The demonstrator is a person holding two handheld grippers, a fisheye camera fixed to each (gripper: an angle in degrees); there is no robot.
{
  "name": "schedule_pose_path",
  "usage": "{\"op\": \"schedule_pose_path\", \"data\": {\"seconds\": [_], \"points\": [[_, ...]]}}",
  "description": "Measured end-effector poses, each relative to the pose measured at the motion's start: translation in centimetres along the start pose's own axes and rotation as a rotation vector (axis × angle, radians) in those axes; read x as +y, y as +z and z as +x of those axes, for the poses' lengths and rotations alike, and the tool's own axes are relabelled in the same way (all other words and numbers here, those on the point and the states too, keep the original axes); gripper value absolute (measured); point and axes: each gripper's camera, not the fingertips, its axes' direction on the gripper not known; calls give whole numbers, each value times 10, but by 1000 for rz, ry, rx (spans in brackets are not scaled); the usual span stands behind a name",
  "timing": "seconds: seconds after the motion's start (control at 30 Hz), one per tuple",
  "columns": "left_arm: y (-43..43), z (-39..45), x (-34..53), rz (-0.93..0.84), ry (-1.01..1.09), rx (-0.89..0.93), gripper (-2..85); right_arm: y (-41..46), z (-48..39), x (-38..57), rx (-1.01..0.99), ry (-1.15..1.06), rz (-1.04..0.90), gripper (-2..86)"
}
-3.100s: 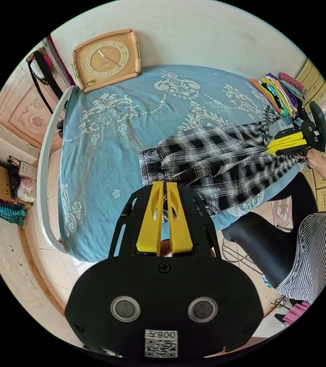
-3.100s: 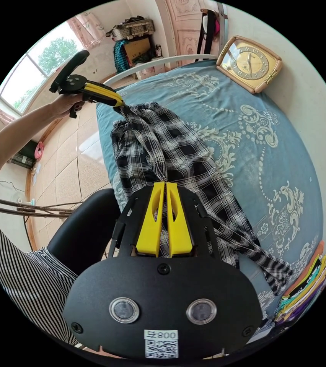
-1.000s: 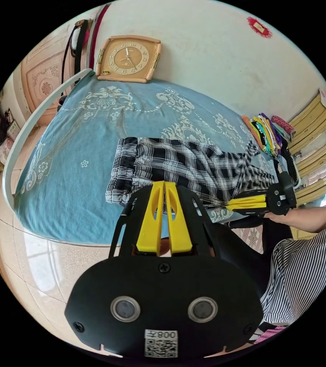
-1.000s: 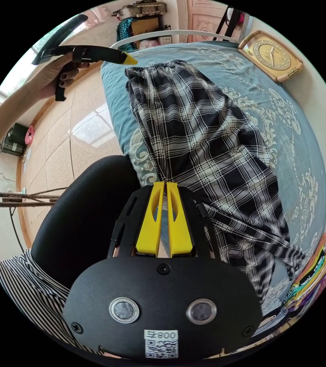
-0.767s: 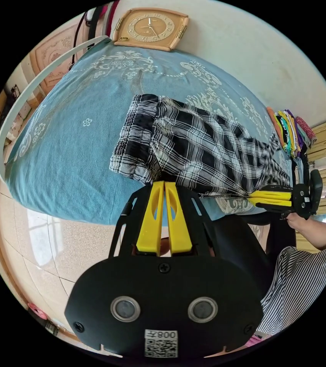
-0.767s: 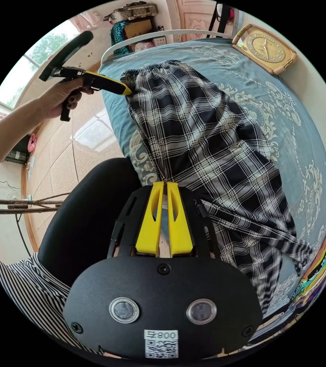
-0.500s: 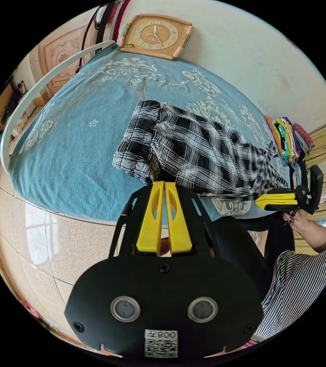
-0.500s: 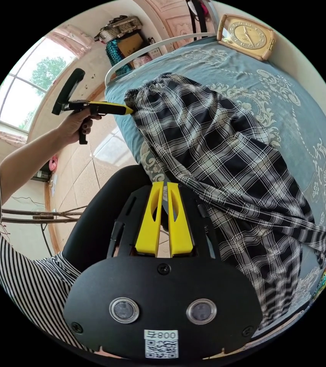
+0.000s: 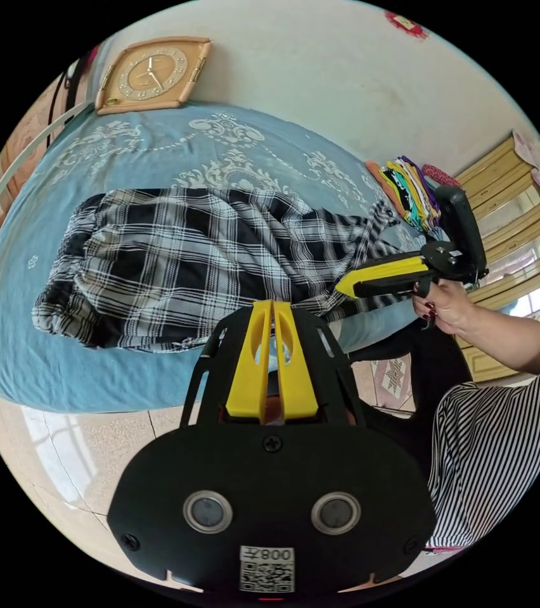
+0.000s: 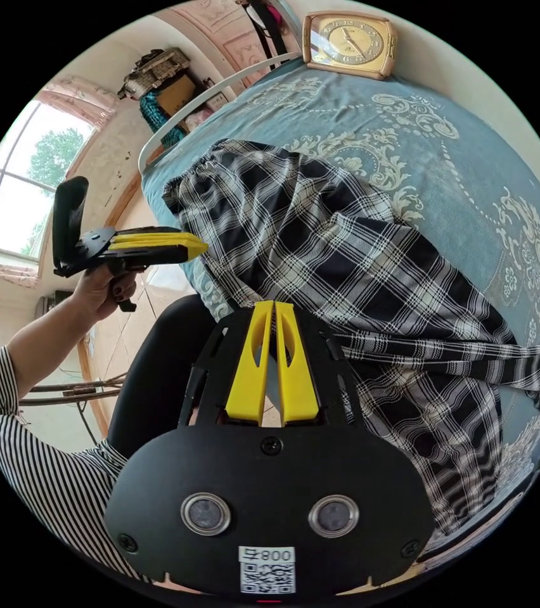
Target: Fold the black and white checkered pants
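Nearest the lens in the left gripper view, the left gripper has its yellow jaws together, tips at the near edge of the pants where the fabric meets the bed's side; whether any cloth is caught between them cannot be told. Beyond the tips the pants lie flat across the blue bed, waistband toward the left of this view, legs running right. Off to the right, the right gripper is held in a hand, its jaws together and its tip just at the pants' near edge; no cloth is seen between them. Farther back sit a stack of folded clothes at the bed's far corner and a clock leaning on the wall.

Closest in the right gripper view, the right gripper shows jaws closed, tips at the pants' near edge, with a black-clad knee just beside. To the left, the left gripper is held in a hand, jaws together, tip just off the pants' edge near the waistband, apart from the cloth. The pants spread over the bed, legs trailing to the right. Beyond stands the clock.
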Motion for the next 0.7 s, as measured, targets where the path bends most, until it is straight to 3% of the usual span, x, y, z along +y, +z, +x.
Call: {"op": "schedule_pose_path", "data": {"seconds": [0.1, 0.7], "points": [[22, 9, -6, -72, 14, -29, 2, 23, 10, 5, 25, -5, -66, 3], [60, 58, -49, -86, -6, -47, 2, 45, 84, 32, -53, 56, -17, 1]]}}
